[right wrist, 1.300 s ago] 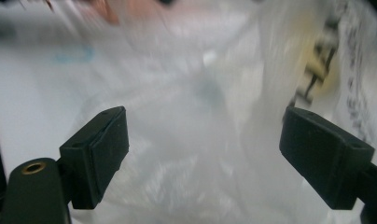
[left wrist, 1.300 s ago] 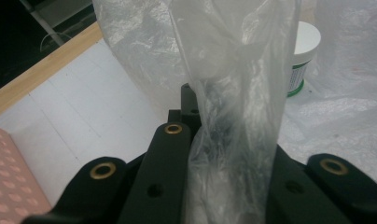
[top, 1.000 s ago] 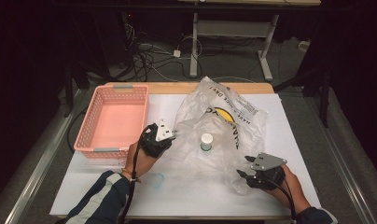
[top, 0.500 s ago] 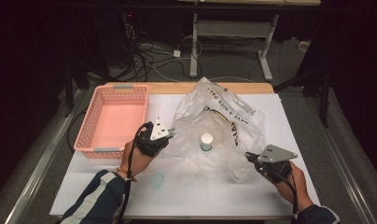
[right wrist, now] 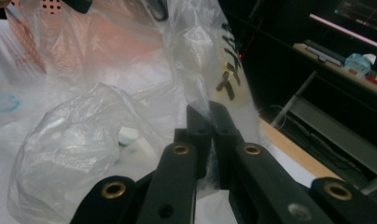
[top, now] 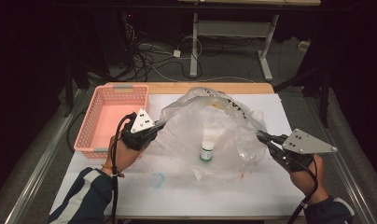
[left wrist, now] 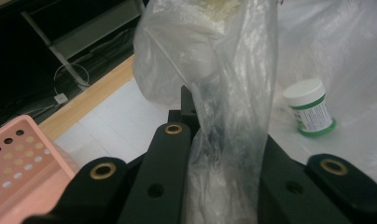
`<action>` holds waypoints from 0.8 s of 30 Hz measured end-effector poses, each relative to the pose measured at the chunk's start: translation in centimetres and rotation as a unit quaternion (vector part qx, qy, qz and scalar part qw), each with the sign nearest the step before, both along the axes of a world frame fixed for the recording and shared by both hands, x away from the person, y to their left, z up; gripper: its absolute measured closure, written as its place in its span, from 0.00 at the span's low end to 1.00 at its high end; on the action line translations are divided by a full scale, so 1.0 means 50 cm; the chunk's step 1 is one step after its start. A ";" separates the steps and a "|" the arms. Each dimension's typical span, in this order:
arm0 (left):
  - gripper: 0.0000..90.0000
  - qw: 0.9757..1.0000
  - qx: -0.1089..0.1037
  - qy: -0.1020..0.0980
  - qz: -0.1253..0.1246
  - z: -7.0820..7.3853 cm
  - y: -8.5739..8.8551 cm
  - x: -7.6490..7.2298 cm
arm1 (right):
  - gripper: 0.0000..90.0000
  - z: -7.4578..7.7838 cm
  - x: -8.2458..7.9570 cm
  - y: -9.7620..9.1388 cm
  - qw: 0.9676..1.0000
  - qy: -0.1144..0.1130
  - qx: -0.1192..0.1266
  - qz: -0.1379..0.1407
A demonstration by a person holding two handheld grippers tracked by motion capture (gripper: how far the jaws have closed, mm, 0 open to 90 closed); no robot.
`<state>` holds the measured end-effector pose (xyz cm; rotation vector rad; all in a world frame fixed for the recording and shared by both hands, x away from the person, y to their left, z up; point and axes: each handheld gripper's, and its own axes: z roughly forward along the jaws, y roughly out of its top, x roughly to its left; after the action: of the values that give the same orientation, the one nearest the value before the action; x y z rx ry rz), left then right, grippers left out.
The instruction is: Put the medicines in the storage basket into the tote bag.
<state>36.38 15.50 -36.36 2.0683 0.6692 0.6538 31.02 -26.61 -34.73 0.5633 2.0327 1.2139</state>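
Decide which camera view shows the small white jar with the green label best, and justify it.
The left gripper view: the jar stands close, upright and uncovered, lid and label clear. In the high view it is small, seen through the plastic bag. In the right gripper view it is a blurred sliver behind plastic.

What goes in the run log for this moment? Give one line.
left gripper: shut on plastic bag | right gripper: shut on plastic bag | bag: stretched between them | jar: upright on table

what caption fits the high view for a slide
Both grippers, left and right, pinch the clear plastic bag above a small jar.
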 end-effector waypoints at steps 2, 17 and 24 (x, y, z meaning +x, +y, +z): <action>0.96 1.000 -0.006 -0.007 -0.002 0.014 0.004 -0.006 | 1.00 0.011 0.000 -0.003 1.000 -0.007 0.010 0.003; 0.96 0.999 -0.043 -0.019 -0.006 0.045 0.019 0.002 | 1.00 0.052 0.030 -0.002 0.999 -0.035 0.028 -0.019; 0.96 0.998 -0.053 -0.015 -0.011 0.028 0.005 0.027 | 1.00 0.032 0.083 0.014 0.999 -0.016 0.027 -0.030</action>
<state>37.71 15.76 -34.94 1.9619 0.6491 0.6222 35.18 -25.91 -33.11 0.6233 1.9468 1.2381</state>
